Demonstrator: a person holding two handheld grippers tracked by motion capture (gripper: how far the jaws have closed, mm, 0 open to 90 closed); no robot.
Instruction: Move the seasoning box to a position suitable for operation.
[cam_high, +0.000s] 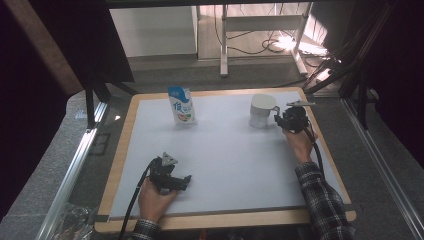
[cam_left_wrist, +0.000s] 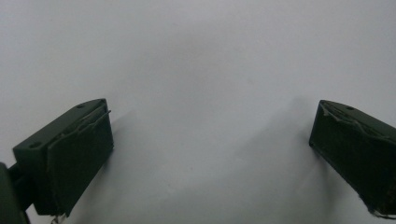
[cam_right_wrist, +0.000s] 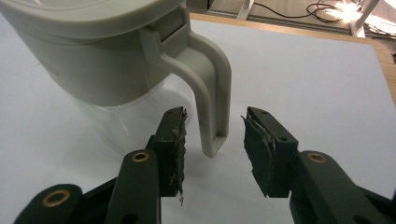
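Note:
A white-lidded jug (cam_high: 262, 110) with a clear lower body stands at the far right of the white mat (cam_high: 230, 155). My right gripper (cam_high: 278, 119) is beside it on the right, pointing at its handle. In the right gripper view the jug's handle (cam_right_wrist: 212, 88) hangs between the tips of my right gripper (cam_right_wrist: 214, 140); the jaws stand apart on either side of it and neither pad touches it. A blue and white milk carton (cam_high: 182, 106) stands upright at the far middle-left. My left gripper (cam_high: 186, 181) rests low near the front left, open (cam_left_wrist: 210, 135) over bare mat.
The mat lies on a wooden table top (cam_high: 120, 150) whose edge shows all round. Metal rails (cam_high: 75, 160) run along both sides. Beyond the far edge are desk legs (cam_high: 223, 45) and cables on the floor.

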